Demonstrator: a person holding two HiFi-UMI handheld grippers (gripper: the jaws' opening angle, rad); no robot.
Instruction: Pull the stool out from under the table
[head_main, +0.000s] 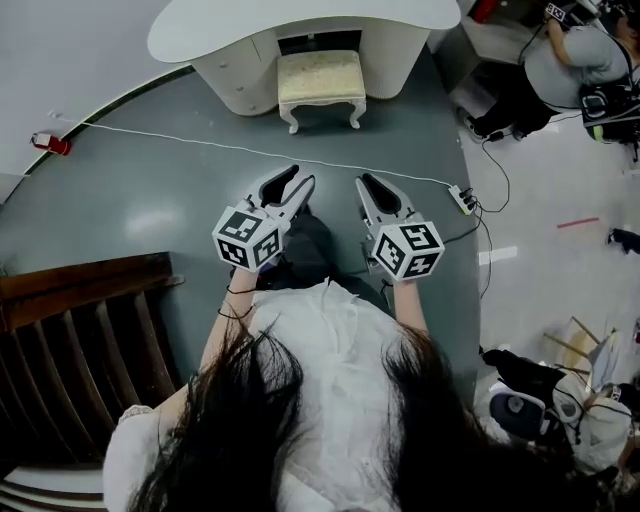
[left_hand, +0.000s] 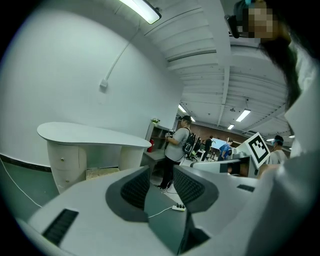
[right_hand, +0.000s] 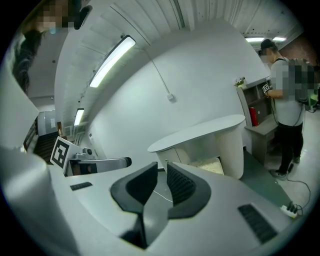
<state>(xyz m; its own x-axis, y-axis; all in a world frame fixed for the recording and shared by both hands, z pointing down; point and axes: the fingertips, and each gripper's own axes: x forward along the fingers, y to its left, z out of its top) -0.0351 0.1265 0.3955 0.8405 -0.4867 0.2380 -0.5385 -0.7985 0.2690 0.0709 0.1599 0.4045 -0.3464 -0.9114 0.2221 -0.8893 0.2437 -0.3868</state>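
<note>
Seen from above, a person with long dark hair and a white top stands on a grey-green floor (head_main: 110, 190), holding a grey two-jaw gripper in each hand at chest height. The left gripper (head_main: 300, 182) and the right gripper (head_main: 366, 184) sit side by side, well apart from any furniture, both pointing forward. Each has its jaws drawn closed with nothing between the ribbed black pads; only a thin slit of floor shows through. Straight ahead, the small cream stool with a padded fabric seat and curved legs (head_main: 320, 80) stands partly tucked into the knee gap of a white curved-top dressing table (head_main: 230, 25) against the wall. A thin white cable (head_main: 200, 142) runs across the floor between the person and the stool, ending at a white power strip (head_main: 462, 199) on the right. A dark wooden slatted chair (head_main: 80, 310) stands at the person's left. Another person in a grey shirt (head_main: 570, 60) stands at the far right.
</note>
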